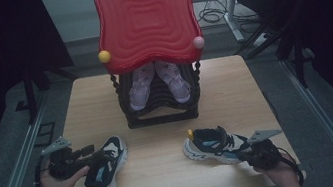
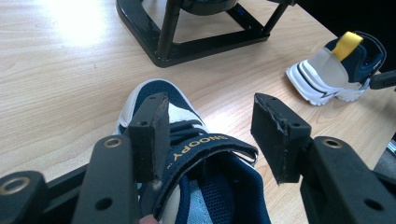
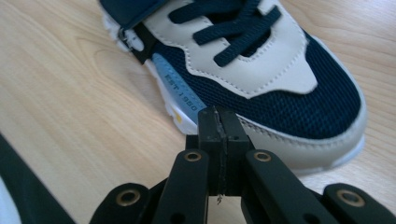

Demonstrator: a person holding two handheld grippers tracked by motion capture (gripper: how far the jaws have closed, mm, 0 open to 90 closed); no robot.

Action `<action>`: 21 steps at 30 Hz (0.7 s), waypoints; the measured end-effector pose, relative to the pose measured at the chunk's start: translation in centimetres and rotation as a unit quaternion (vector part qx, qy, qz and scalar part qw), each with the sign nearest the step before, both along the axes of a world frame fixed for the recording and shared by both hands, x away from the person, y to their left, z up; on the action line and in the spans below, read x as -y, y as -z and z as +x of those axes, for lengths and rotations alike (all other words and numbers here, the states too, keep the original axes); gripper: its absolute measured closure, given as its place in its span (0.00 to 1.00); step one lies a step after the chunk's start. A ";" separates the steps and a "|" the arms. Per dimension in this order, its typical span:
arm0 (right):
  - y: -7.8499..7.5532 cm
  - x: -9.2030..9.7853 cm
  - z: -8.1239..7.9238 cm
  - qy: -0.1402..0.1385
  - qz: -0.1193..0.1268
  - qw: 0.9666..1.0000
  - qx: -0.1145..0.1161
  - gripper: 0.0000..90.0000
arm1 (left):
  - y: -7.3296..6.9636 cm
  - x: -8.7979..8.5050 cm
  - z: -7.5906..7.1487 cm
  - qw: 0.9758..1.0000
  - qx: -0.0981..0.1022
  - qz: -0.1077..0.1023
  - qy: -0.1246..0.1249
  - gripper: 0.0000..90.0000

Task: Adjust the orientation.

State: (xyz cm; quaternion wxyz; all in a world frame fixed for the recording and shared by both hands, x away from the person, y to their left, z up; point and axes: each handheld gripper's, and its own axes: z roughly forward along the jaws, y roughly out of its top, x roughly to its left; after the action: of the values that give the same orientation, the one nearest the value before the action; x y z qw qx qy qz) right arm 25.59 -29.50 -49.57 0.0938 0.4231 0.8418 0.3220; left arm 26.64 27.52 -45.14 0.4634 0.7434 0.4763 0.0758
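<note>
Two navy and white sneakers lie on the wooden table [image 1: 167,174]. The left sneaker [image 1: 108,168] points away from me. My left gripper [image 1: 99,157] stands open over its mouth, one jaw on each side of the navy strap [image 2: 205,149] with gold lettering. The right sneaker [image 1: 211,146] lies on its sole with its yellow heel tab [image 2: 346,44] toward the table's middle. My right gripper [image 1: 246,154] is shut with nothing between its pads [image 3: 218,116]; its tip is at the toe edge of that sneaker [image 3: 280,70].
A black rack [image 1: 163,117] with a wavy red top [image 1: 145,21] stands at the back middle of the table and holds a pair of lilac shoes [image 1: 157,82]. Its black base [image 2: 196,42] lies just beyond the left sneaker. Bare wood separates the two sneakers.
</note>
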 end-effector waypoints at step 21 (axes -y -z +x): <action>0.2 1.6 3.4 0.039 0.011 0.999 -0.001 1.00 | 0.1 -0.1 0.0 1.000 -0.001 0.001 -0.001 0.52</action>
State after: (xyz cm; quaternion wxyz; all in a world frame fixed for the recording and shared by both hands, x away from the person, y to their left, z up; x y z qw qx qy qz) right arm 28.95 -31.10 -49.77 0.1008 0.4573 0.8209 0.3268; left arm 26.66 27.61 -45.21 0.4619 0.7437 0.4773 0.0761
